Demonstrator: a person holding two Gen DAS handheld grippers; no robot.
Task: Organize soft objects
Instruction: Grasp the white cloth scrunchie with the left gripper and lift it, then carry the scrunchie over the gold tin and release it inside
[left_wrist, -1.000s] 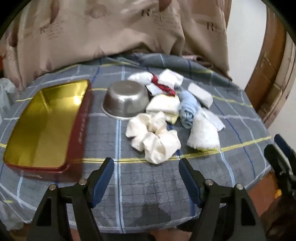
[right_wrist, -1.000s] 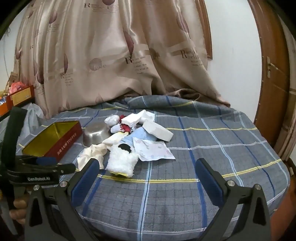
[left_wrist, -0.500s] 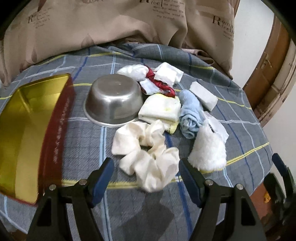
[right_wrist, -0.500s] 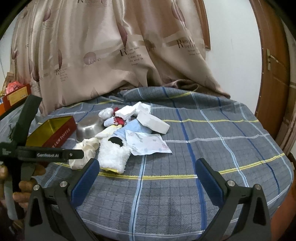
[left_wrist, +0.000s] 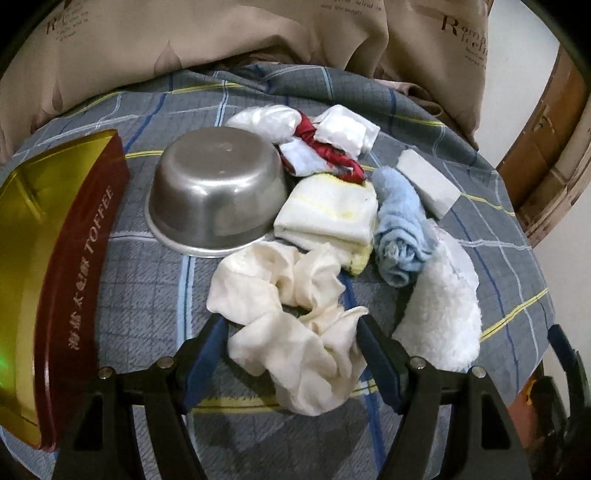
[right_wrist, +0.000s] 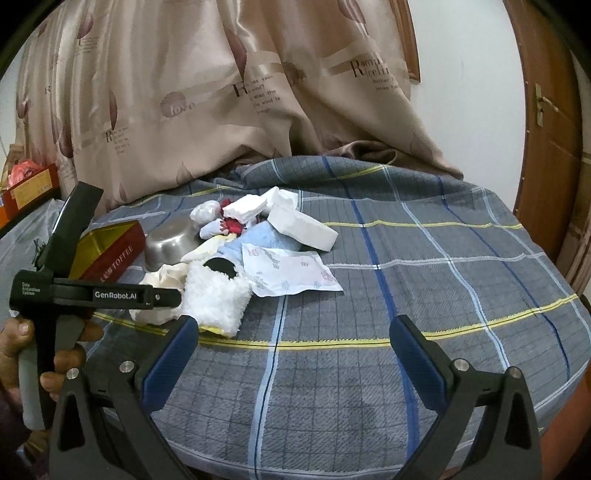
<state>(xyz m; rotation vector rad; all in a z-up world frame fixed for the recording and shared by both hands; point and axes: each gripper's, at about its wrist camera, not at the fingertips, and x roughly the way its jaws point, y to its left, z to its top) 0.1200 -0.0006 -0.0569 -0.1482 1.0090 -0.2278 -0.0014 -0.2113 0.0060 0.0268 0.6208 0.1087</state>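
Observation:
A pile of soft things lies on the grey plaid table cover (left_wrist: 155, 295). Nearest is a cream scrunchie (left_wrist: 291, 317), and my left gripper (left_wrist: 291, 328) stands open with a blue fingertip on each side of its near half. To its right lie a white fluffy cloth (left_wrist: 443, 325), a rolled light blue cloth (left_wrist: 400, 229) and a folded cream towel (left_wrist: 332, 218). White and red pieces (left_wrist: 321, 147) lie behind. In the right wrist view my right gripper (right_wrist: 291, 332) hangs open over bare cover, to the right of the fluffy cloth (right_wrist: 214, 295).
An upturned steel bowl (left_wrist: 218, 199) sits left of the pile. An open gold and red toffee tin (left_wrist: 44, 258) lies at far left. A white block (left_wrist: 428, 182) and a printed tissue pack (right_wrist: 291, 273) sit at the pile's right. A beige curtain (right_wrist: 221, 92) hangs behind.
My left gripper has moved forward and to the right, from short of the scrunchie to having its open fingers either side of it. The right gripper has barely moved.

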